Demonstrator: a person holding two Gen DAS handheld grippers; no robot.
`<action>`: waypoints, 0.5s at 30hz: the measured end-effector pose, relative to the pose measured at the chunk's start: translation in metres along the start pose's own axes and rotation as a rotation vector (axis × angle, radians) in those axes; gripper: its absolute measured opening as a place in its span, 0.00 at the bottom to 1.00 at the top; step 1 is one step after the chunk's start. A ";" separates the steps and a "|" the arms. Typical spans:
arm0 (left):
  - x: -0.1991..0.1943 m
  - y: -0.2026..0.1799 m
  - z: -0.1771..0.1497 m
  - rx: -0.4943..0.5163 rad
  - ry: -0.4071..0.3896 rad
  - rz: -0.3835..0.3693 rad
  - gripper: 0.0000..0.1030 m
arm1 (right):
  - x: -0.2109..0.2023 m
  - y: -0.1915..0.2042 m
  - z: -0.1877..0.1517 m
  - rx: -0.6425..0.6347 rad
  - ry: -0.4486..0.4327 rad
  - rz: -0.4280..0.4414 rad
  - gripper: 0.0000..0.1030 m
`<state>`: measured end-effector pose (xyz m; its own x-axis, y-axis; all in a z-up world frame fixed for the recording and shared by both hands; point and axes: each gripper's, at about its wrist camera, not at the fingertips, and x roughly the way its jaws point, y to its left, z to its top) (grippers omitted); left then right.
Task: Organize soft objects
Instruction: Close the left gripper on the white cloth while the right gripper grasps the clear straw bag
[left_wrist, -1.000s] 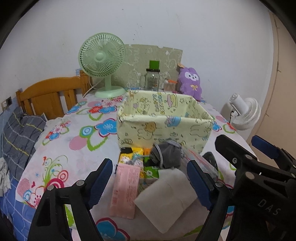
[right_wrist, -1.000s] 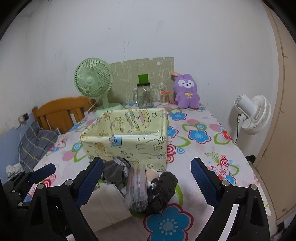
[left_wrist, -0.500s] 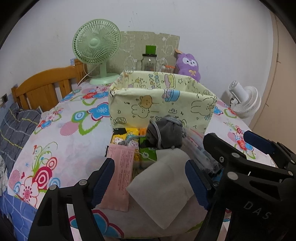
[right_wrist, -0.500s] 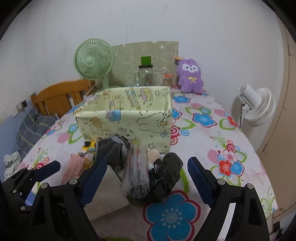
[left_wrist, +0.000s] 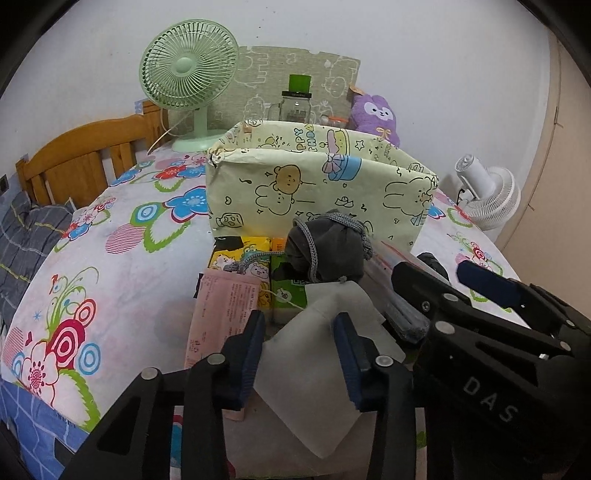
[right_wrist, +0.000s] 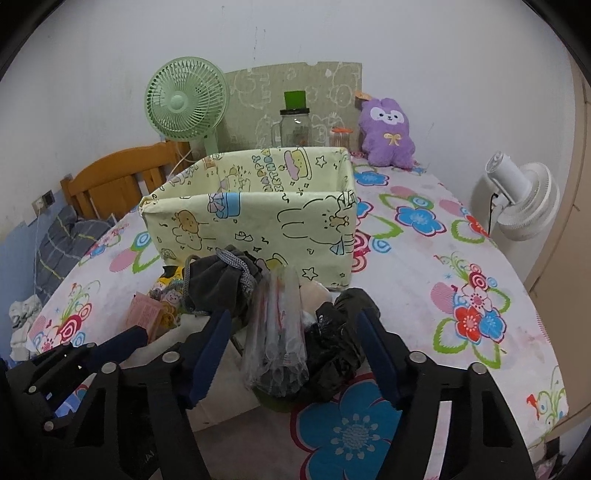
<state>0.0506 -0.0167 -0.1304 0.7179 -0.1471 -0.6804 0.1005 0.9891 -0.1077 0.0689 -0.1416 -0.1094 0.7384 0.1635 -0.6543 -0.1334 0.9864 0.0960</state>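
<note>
With the soft things heaped on the table near the box (left_wrist: 317, 184) for loading, the left tool (left_wrist: 300, 345) half-closes astride the white pouch (left_wrist: 325, 354), ungripped, and the right tool (right_wrist: 295, 354) gapes over the plastic bags (right_wrist: 280, 332).

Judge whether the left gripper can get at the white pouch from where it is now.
Probably yes. The left gripper is open with its fingers on either side of the white pouch, and nothing lies on that near part, though the right gripper crowds close beside it.
</note>
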 end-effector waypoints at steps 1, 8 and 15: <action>0.001 0.000 0.000 0.001 0.001 -0.001 0.34 | 0.002 0.000 0.000 0.003 0.006 0.005 0.63; 0.003 -0.001 0.000 0.010 0.000 -0.002 0.19 | 0.010 0.001 -0.001 0.013 0.034 0.029 0.42; -0.002 -0.005 0.002 0.022 -0.010 -0.011 0.11 | 0.009 0.000 0.000 0.022 0.033 0.030 0.22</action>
<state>0.0502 -0.0213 -0.1275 0.7239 -0.1576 -0.6717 0.1230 0.9874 -0.0991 0.0755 -0.1398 -0.1149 0.7123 0.1924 -0.6750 -0.1403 0.9813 0.1317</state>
